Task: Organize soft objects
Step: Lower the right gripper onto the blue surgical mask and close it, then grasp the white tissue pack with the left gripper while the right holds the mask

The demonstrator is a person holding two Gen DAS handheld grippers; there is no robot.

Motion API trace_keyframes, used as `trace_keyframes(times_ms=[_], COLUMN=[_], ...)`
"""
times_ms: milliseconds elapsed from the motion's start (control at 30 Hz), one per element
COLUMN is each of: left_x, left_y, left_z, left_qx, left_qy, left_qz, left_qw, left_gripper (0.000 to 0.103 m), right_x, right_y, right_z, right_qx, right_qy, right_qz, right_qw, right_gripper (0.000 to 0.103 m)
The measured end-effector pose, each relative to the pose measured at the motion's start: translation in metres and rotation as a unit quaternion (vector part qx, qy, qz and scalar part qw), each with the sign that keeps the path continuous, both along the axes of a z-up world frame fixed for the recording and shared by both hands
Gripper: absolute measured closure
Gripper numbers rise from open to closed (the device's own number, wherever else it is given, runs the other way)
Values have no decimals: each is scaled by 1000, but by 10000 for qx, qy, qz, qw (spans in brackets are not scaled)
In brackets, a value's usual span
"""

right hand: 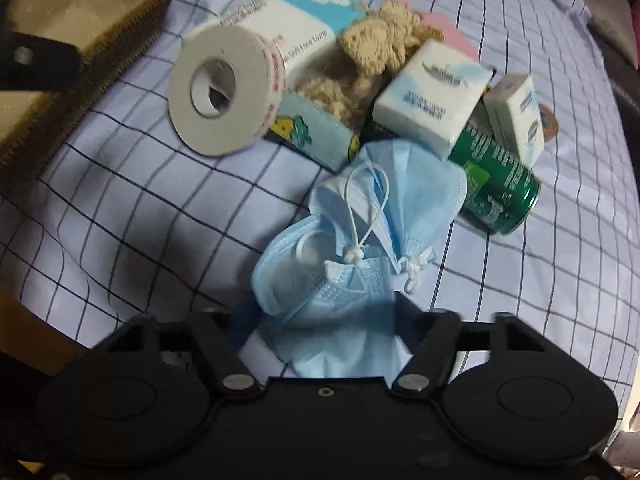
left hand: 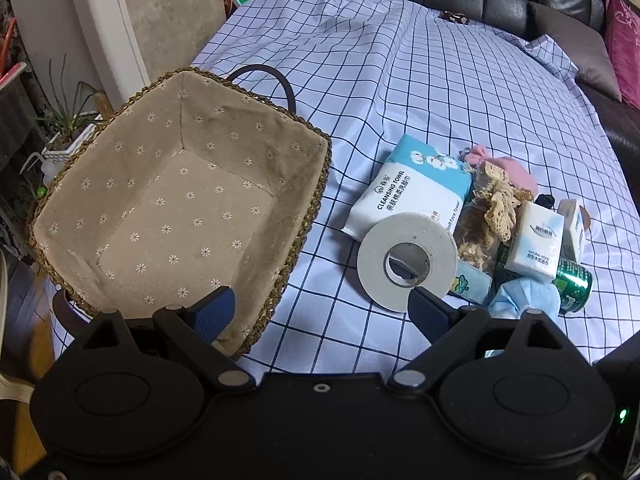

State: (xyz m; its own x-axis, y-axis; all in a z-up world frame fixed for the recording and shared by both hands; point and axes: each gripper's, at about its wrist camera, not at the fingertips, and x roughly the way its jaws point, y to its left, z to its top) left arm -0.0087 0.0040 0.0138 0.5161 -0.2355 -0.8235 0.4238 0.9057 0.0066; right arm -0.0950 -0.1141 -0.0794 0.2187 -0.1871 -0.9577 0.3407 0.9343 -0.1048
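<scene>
A heap of blue face masks [right hand: 360, 216] lies on the checked bedsheet, at the near edge of a pile of items. My right gripper [right hand: 322, 316] points down on it, and both fingers sit against the sides of the heap, which fills the gap. The masks [left hand: 520, 296] also show in the left wrist view. My left gripper [left hand: 320, 308] hangs open and empty over the near corner of the woven basket [left hand: 316, 200], whose flower-print lining holds nothing. A toilet paper roll [left hand: 408, 264] stands just past its right finger.
The pile holds a cleansing towel pack [left hand: 416, 184], tissue packs [right hand: 432, 92], beige lace [right hand: 380, 40], a pink cloth [left hand: 516, 172] and a green can [right hand: 496, 184]. Cushions [left hand: 580, 52] and a dark headboard line the far side. The bed's edge runs to the left of the basket.
</scene>
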Motion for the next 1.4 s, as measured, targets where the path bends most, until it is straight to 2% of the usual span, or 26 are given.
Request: trace_keyframes(times_ms=[67, 167, 467, 667, 733, 867, 933, 1033, 1100, 1267, 1400], left_x=[1, 3, -1, -10, -14, -21, -24, -28, -29, -34, -41], left_y=[2, 4, -10, -29, -36, -51, -57, -67, -73, -91, -105], left_z=[0, 1, -4, -7, -9, -12, -13, -16, -19, -29, -36], left_qx=[-29, -59, 49, 193, 249, 346, 368, 423, 426, 420, 432], left_qy=[20, 27, 53, 43, 18, 19, 39, 56, 121, 315, 421], left_qz=[41, 85, 92, -33, -112, -231, -289, -384, -457, -648, -829], left_qw=[10000, 9999, 9999, 9998, 9996, 9991, 9989, 9983, 9980, 9965, 9947], left_gripper=[12, 12, 12, 12, 12, 12, 12, 12, 12, 12, 12], right_x=[-4, -11, -44, -72, -82, -98, -104, -113, -118, -125, -120], right_y=[-8, -20, -66, -107, -116, -122, -123, -124, -135, -157, -162], right_z=[2, 9, 34, 59, 64, 53, 47, 45, 51, 76, 97], right_qx=[131, 230, 350, 380, 436, 1152, 1267, 934, 777, 694, 594], right_qy=[-52, -158, -360, -814, -913, -610, -402, -265, -383, -935, -1277], right_qz=[-99, -236, -741, -1237, -1233, -1139, -1059, -1100, -1322, -2068, -2331], right_qw=[9999, 9993, 9960, 9883, 9872, 9849, 9855, 9892, 9874, 9714, 9622], right_gripper=[51, 56, 58, 57, 57, 56, 56, 56, 56, 56, 56])
